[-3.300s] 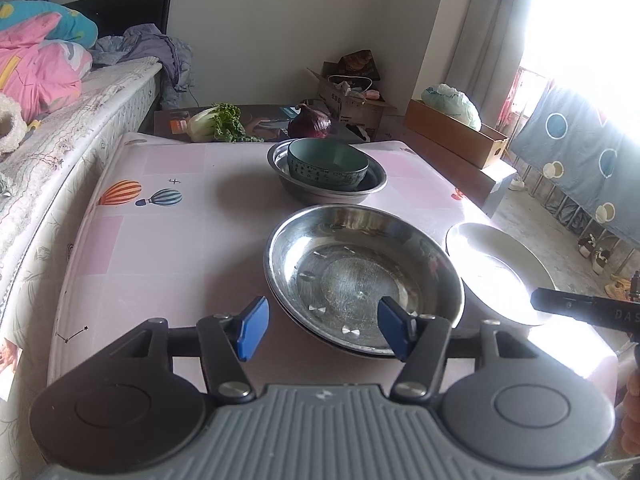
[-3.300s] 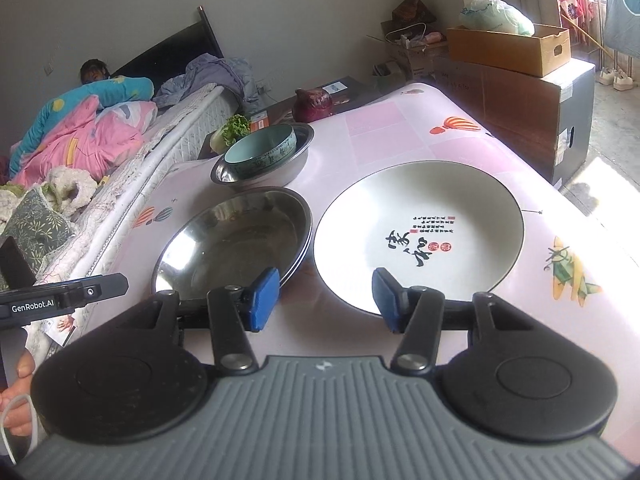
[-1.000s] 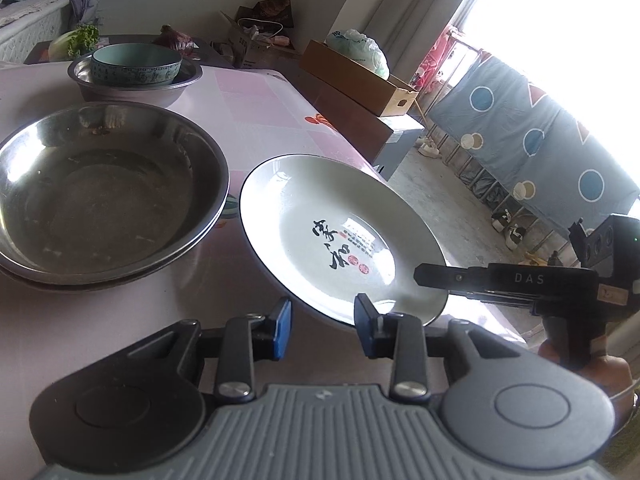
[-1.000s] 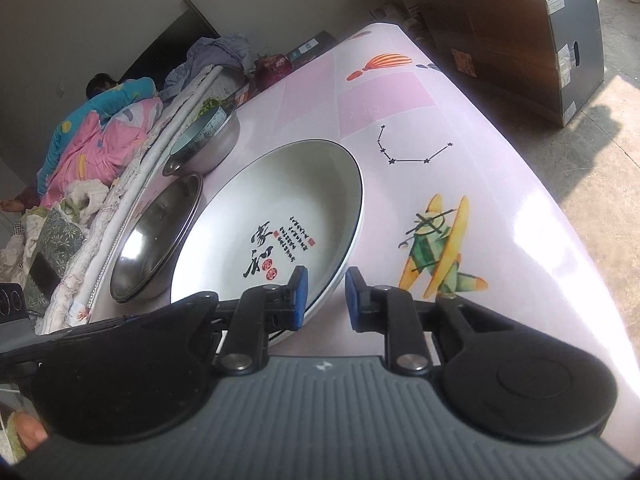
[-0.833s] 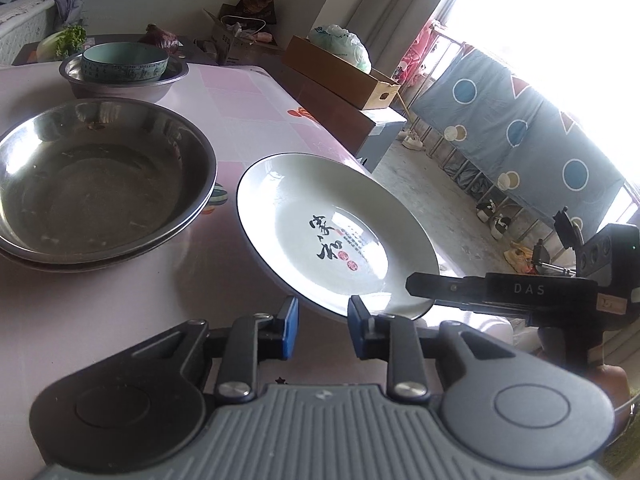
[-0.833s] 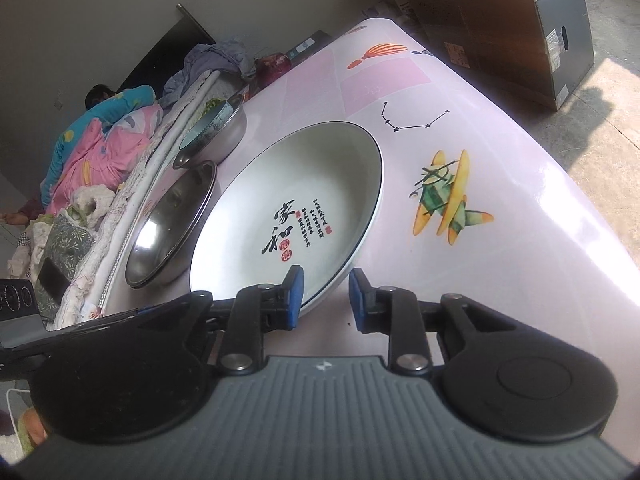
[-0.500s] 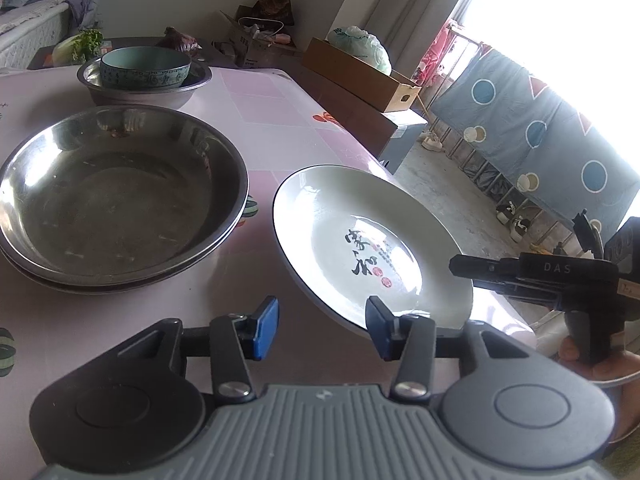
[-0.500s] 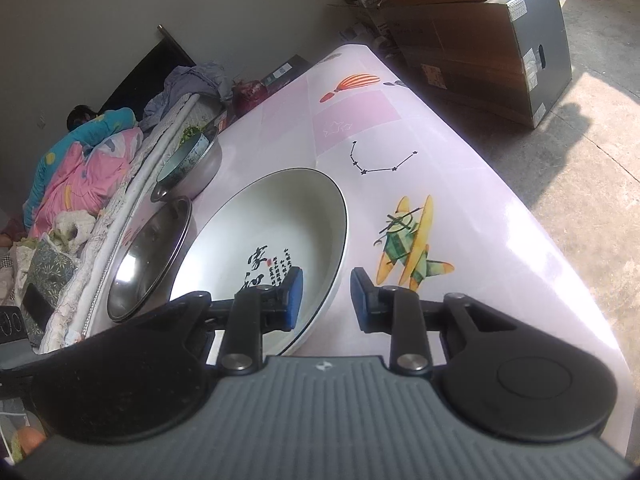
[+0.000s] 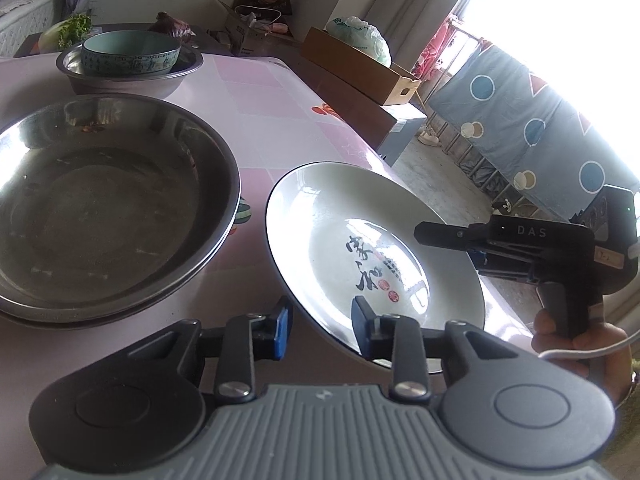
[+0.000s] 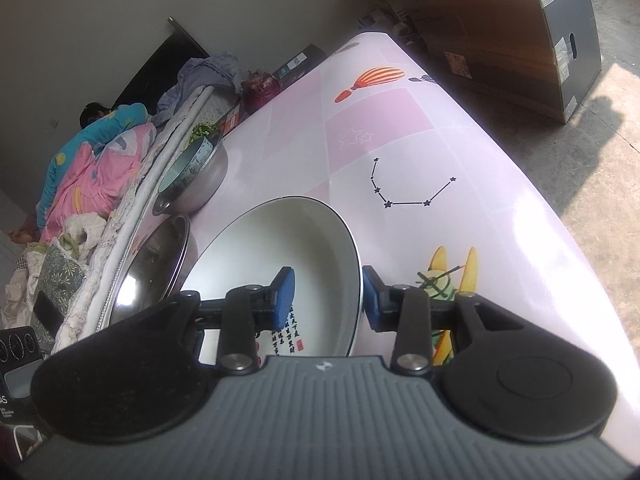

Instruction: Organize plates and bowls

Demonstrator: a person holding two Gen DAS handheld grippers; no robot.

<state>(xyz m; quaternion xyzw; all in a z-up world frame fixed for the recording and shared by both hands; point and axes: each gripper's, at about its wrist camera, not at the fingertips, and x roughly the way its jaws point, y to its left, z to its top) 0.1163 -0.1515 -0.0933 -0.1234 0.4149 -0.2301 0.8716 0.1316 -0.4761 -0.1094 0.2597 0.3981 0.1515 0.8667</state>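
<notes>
A white plate with black rim and calligraphy (image 9: pixel 352 236) is lifted and tilted off the pink table (image 9: pixel 280 120). My right gripper (image 10: pixel 326 296) straddles its right rim, jaws partly closed on the rim; the plate also shows in the right wrist view (image 10: pixel 288 248). My left gripper (image 9: pixel 320 320) is open, its jaws on either side of the plate's near rim without clamping it. Large stacked steel basins (image 9: pixel 100 200) sit left of the plate. A teal bowl (image 9: pixel 130 56) sits in a smaller steel basin (image 9: pixel 132 76) at the far end.
The table's right edge drops to the floor (image 10: pixel 580 140). Cardboard boxes (image 10: pixel 500 20) stand beyond it. A bed with bedding (image 10: pixel 96 172) runs along the left side. Vegetables (image 9: pixel 68 30) lie behind the far basin.
The left gripper has opened and released the plate's rim. The right gripper has lifted and tilted the plate more steeply, moving it slightly toward the basins.
</notes>
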